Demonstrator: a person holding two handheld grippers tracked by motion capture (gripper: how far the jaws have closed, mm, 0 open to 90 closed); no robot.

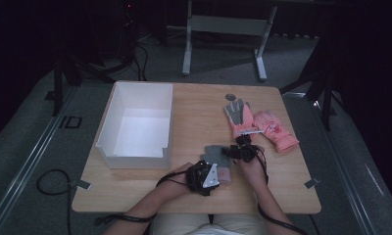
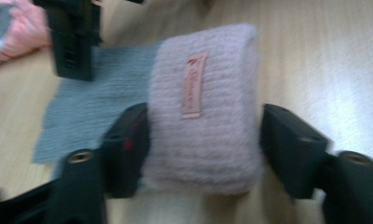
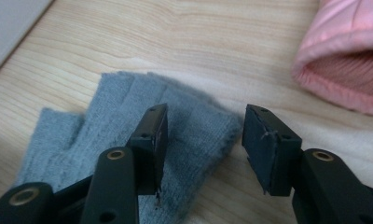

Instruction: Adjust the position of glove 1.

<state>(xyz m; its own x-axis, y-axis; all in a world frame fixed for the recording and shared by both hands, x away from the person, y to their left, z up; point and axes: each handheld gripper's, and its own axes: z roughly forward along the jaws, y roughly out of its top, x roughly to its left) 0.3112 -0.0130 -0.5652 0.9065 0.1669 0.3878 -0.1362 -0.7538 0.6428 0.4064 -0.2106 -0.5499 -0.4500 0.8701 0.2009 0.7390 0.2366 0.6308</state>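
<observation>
the grey glove (image 1: 217,162) lies flat on the table (image 1: 194,122) near the front edge, just right of the white box (image 1: 135,125), which looks empty. the left gripper (image 2: 203,135) straddles the glove's pink cuff (image 2: 203,107); one jaw touches it, the other stands just clear, so no grip yet. the right gripper (image 3: 203,140) hovers over the grey finger end (image 3: 128,121), jaws half open, holding nothing. three more gloves (image 1: 260,125) lie farther right. i'd judge the work barely begun: both grasps and any lifting or packing remain.
</observation>
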